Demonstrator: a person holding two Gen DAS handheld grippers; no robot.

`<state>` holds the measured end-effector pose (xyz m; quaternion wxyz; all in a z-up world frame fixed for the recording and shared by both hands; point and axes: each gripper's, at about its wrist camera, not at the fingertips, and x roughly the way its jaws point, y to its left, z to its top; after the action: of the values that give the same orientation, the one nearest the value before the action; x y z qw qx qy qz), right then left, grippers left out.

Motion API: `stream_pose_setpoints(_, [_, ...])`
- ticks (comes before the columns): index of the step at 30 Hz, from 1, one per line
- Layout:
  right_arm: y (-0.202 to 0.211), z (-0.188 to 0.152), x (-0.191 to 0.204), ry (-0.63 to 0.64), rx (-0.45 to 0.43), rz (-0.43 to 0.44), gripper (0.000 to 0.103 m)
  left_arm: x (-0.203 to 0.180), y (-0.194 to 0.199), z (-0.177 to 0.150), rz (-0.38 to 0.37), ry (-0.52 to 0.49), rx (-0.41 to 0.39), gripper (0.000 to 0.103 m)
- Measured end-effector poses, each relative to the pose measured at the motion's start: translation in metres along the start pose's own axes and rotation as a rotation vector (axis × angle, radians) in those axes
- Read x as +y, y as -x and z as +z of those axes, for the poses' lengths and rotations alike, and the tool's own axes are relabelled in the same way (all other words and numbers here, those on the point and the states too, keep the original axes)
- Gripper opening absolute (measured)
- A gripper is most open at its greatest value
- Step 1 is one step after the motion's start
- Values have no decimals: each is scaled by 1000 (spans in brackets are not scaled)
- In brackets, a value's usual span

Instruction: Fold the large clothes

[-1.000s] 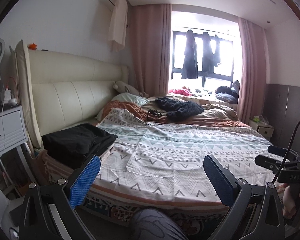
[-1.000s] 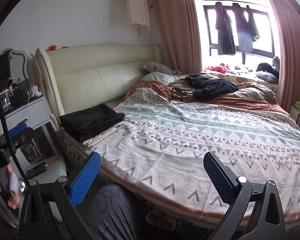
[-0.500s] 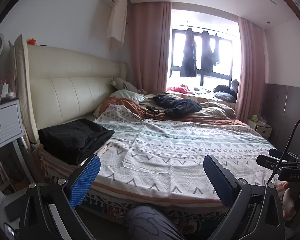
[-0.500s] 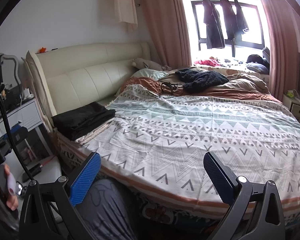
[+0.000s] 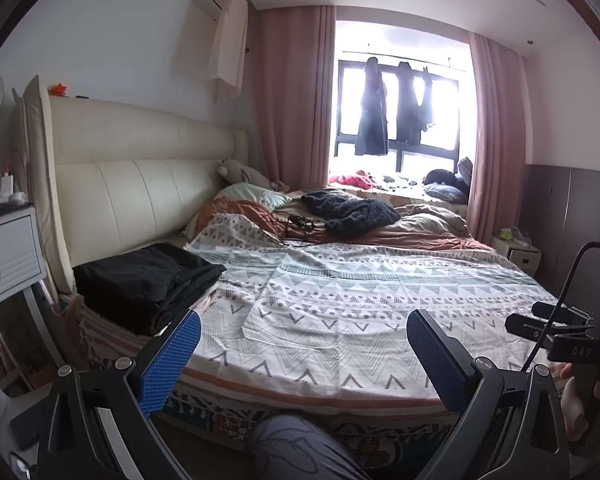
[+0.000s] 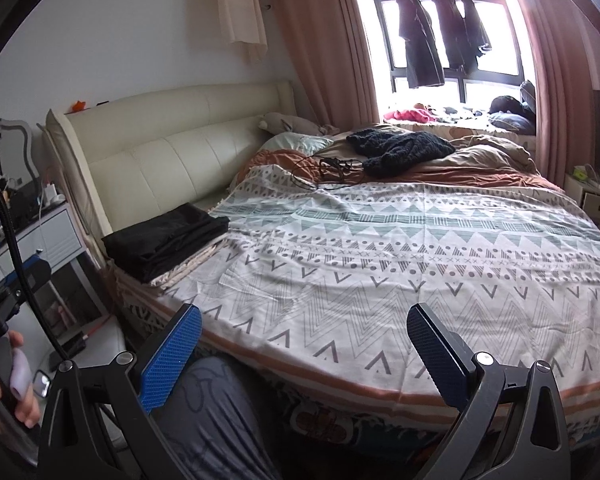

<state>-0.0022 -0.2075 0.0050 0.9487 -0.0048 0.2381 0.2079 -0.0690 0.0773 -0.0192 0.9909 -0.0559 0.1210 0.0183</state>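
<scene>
A black folded garment point(image 5: 148, 284) point(image 6: 166, 236) lies on the bed's near left corner, by the headboard. A dark knitted garment point(image 5: 350, 210) point(image 6: 398, 148) sits crumpled at the far side of the bed. My left gripper point(image 5: 300, 354) is open and empty, held back from the bed's front edge, well short of both garments. My right gripper point(image 6: 302, 354) is also open and empty, over the front edge of the patterned bedspread point(image 6: 380, 272) point(image 5: 360, 296).
The person's knee point(image 5: 296, 452) point(image 6: 204, 412) is between the grippers and the bed. A white nightstand point(image 5: 8, 256) stands at left. Black cables point(image 5: 288, 226) lie near the pillows. Coats hang at the window point(image 5: 396, 112), and a small bedside cabinet point(image 5: 518, 250) is at right.
Both grippers have drawn back slightly from the bed and tilted a little; both stay open and empty. Nothing on the bed has moved.
</scene>
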Motion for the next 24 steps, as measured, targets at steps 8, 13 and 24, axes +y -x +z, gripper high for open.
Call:
stream_pose_setpoints(8, [2, -1, 3, 16, -3, -17, 103, -2, 1, -4, 13, -16, 17, 103])
stream_pose_setpoints(13, [2, 0, 2, 5, -4, -23, 103, 1, 6, -3, 22, -9, 6, 103])
stream_pose_setpoints(24, [1, -2, -2, -12, 1, -30, 103, 8, 9, 1, 28, 16, 7, 103])
